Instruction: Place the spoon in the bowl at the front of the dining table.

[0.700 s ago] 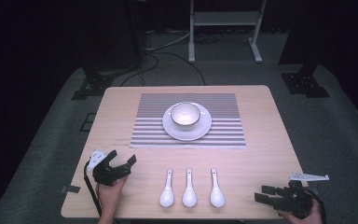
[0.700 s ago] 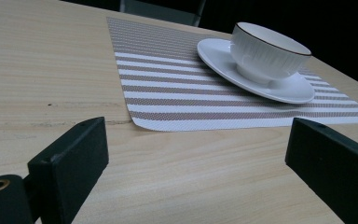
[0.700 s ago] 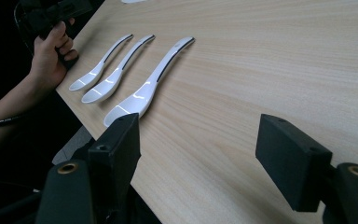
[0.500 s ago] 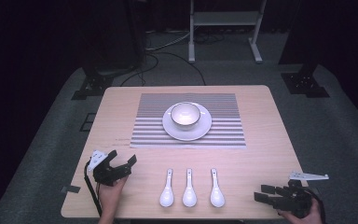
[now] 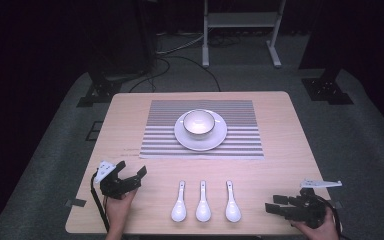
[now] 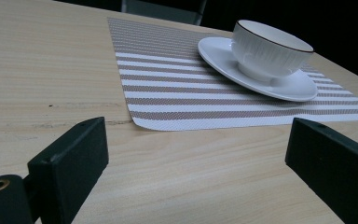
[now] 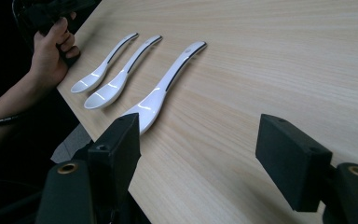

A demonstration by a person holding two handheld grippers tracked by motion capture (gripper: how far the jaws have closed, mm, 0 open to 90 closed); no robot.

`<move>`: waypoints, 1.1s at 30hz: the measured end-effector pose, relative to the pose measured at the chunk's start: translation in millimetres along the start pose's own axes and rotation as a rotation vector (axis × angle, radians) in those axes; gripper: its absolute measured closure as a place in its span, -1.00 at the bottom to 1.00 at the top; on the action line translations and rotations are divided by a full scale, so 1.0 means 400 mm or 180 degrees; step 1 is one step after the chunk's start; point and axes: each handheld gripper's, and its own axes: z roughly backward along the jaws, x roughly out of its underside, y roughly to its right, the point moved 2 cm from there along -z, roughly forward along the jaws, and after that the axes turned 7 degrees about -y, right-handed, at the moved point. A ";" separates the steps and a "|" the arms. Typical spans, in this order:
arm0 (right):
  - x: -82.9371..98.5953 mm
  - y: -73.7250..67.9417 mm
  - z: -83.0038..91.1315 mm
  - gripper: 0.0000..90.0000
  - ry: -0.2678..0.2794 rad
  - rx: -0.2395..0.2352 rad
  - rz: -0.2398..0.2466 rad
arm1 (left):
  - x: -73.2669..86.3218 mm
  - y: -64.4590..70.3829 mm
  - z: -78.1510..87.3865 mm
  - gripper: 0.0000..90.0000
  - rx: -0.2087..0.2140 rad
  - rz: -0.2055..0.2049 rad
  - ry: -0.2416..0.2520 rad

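Spoons: three white ones lie side by side on the bare counter (image 5: 290,150), handles pointing toward the striped mat (image 5: 202,129) and bowls toward the person. The right spoon (image 5: 232,202) is the closest to the right gripper (image 5: 275,207), whose fingers (image 7: 116,140) stand wide apart with nothing between them; in the right gripper view its bowl end sits just ahead of the left-hand finger, with the middle spoon (image 5: 203,202) and left spoon (image 5: 179,203) lined up beyond it. The left gripper (image 5: 130,176) is likewise spread wide and empty, low over the wood, its fingers (image 6: 70,154) facing the bowl (image 5: 198,123) on its saucer (image 5: 219,138) well ahead.

The step in hand looks like a reach for the nearest spoon. To do it well, bring the right fingers down so they straddle the thin handle rather than the rounded bowl, which would slip. Keep them level with the counter and close gently: glazed ceramic is slick and may skate sideways into its neighbour. Lift straight up before travelling toward the saucer.
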 end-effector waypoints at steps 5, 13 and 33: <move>-0.019 -0.015 -0.026 -0.34 -0.0080 -0.0070 0.0042 | 0.000 0.000 0.000 -0.90 0.0000 0.0000 0.0001; -0.044 -0.025 -0.055 -0.34 -0.0153 -0.0143 0.0022 | 0.000 -0.001 -0.001 -0.90 0.0009 0.0015 -0.0006; -0.128 -0.063 -0.159 -0.31 -0.0478 -0.0238 0.0100 | 0.000 0.003 -0.002 -0.90 -0.0019 -0.0026 -0.0005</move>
